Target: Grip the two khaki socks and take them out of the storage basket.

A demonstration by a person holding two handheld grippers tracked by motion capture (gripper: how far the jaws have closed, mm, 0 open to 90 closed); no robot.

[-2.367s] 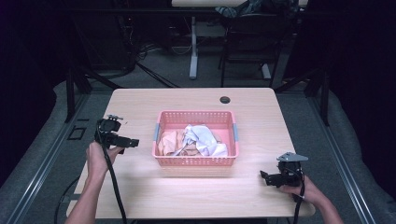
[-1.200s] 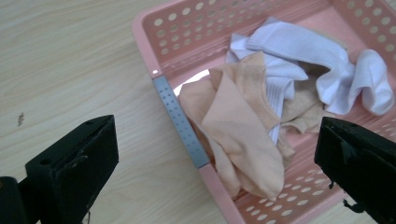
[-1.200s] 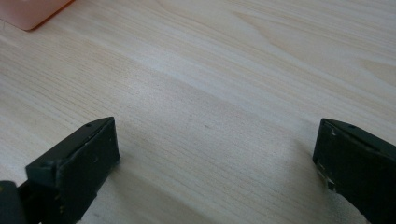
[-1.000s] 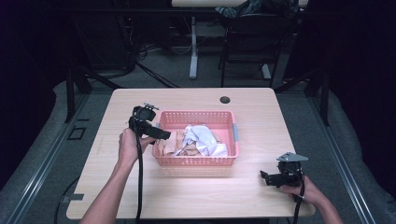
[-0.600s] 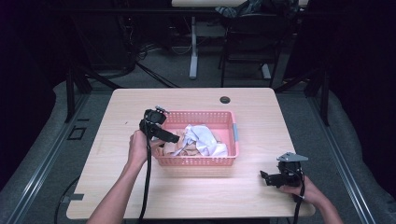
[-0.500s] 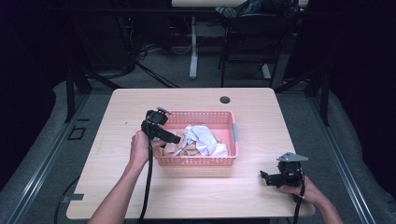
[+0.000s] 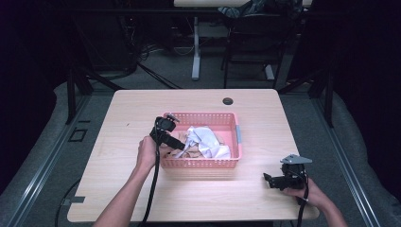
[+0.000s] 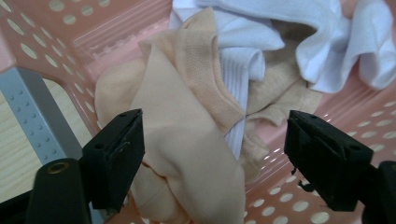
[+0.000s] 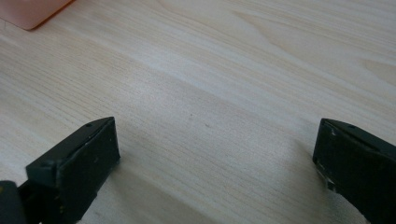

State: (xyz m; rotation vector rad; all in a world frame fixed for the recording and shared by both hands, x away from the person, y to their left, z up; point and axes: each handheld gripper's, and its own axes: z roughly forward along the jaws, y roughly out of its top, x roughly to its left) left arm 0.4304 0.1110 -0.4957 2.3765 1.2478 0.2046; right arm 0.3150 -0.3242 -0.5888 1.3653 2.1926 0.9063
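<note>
Left gripper [image 8: 212, 154] fingers: apart, just been closing; beige sock [image 8: 187, 140] lies between them, pads not yet pressing it.
Beige sock: left end of pink basket [image 7: 235, 137], beside white socks [image 7: 208, 142].
Basket: middle of tabletop [image 7: 118, 142].
Right gripper [image 7: 272, 180] fingers: wide apart over bare wood, holding nothing.
Right gripper place: near right corner, well apart from basket.

Probably lab: dark room, cables [image 7: 142, 71]

pink basket [image 7: 234, 135] w/ dotted holes, grey handle [image 8: 32, 105], peach cloth [image 8: 187, 140], white cloth [image 8: 317, 42], black jaws, pale wood table [image 7: 123, 142]
</note>
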